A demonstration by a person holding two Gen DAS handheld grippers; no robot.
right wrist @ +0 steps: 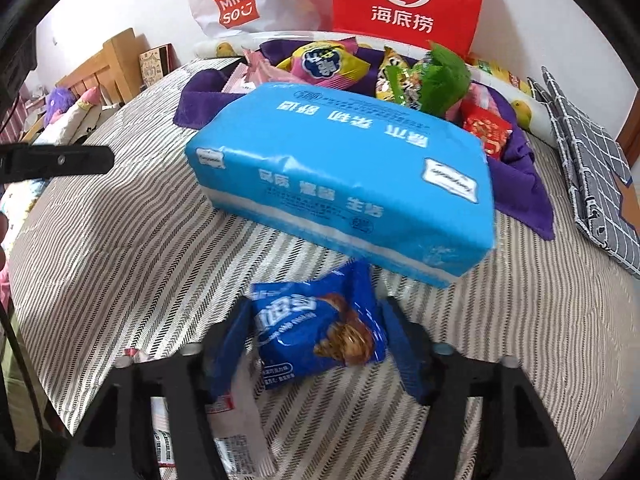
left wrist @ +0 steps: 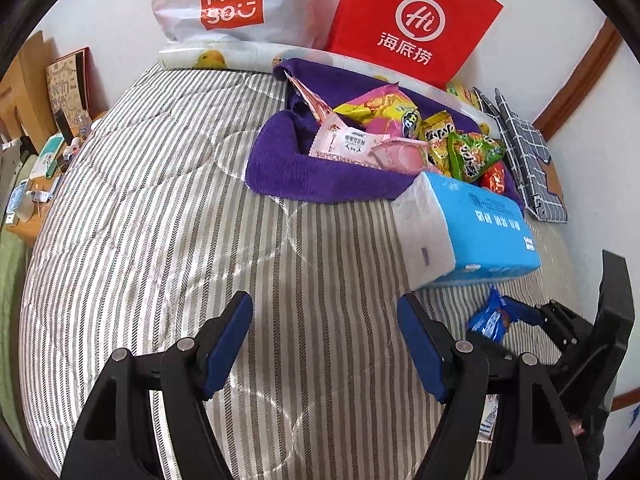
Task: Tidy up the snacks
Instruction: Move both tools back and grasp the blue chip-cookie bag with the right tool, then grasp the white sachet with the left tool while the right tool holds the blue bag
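One blue snack pack (right wrist: 320,332), crinkled, cookie picture on front, sat gripped in right hand-held gripper (right wrist: 320,344); left hand-held gripper (left wrist: 324,348) wide, empty.

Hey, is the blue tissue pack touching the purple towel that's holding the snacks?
Touching. In the left wrist view the blue tissue pack has its far end lying against the folded edge of the purple towel, no striped bedcover showing between them.

A home bedroom. A striped quilt (left wrist: 168,216) covers a bed, with a wooden headboard (right wrist: 106,66) and soft toys (right wrist: 60,102) far left. Shopping bags (left wrist: 412,20) lean against the far wall beside a cluttered bedside table (left wrist: 36,184).
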